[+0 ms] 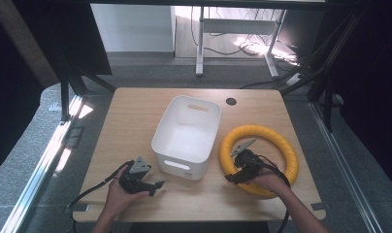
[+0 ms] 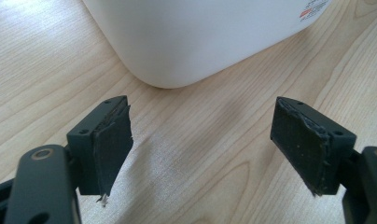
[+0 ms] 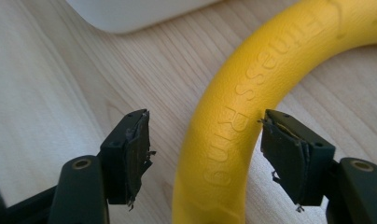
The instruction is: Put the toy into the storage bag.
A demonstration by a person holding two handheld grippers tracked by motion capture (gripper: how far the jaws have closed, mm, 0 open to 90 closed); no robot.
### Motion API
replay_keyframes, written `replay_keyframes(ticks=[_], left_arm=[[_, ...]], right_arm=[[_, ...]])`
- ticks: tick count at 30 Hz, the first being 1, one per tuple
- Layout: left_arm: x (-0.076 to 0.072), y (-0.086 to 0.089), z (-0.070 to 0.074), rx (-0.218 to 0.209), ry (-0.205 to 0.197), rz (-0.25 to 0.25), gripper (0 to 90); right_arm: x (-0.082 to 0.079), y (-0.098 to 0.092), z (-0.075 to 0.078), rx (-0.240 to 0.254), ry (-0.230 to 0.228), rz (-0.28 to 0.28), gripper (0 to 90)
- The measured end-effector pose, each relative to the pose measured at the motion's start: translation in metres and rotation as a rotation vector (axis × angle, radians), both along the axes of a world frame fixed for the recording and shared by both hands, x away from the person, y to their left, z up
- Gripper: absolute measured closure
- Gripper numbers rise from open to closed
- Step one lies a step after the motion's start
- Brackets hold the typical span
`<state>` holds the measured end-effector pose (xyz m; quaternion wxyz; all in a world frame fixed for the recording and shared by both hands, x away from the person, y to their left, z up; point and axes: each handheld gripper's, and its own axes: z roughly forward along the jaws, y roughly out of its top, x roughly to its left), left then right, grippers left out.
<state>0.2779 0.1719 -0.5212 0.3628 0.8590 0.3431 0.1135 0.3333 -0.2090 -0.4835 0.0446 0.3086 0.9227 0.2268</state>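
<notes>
The right hand-held gripper (image 3: 205,140) is held with jaws apart astride the yellow ring (image 3: 252,93), right of the white bin (image 1: 187,133). The left hand-held gripper (image 2: 200,140) is spread apart over bare bench (image 2: 200,163) near the bin's corner.

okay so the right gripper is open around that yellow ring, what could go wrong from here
1. The right gripper straddles the yellow ring's thick, rounded tube; closing on the curve, the pads might slip off.
2. The ring lies close beside the white bin, so lifting or swinging it could knock the bin.
3. The left gripper hangs open near the bin's corner and could nudge it if it moves forward.
</notes>
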Motion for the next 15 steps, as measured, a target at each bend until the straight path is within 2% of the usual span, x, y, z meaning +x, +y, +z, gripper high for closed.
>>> replay_keyframes(ticks=[1,2,7,8,15], left_arm=[[0.0,0.0,0.0,0.0,0.0,0.0,20.6],[0.0,0.0,0.0,0.001,0.0,-0.001,20.6],[0.0,0.0,0.0,0.003,0.003,0.0,20.6],[0.0,-0.001,-0.001,0.004,0.003,-0.001,20.6],[0.001,-0.001,-0.002,0.006,0.005,-0.003,20.6]], right_arm=[[0.0,0.0,0.0,0.0,0.0,0.0,33.3],[0.003,0.003,-0.005,-0.034,0.0,-0.006,33.2],[0.009,0.004,-0.011,-0.059,0.019,-0.02,34.3],[0.011,0.005,-0.014,-0.08,0.026,-0.028,34.7],[0.013,0.012,-0.021,-0.141,0.06,-0.017,36.1]])
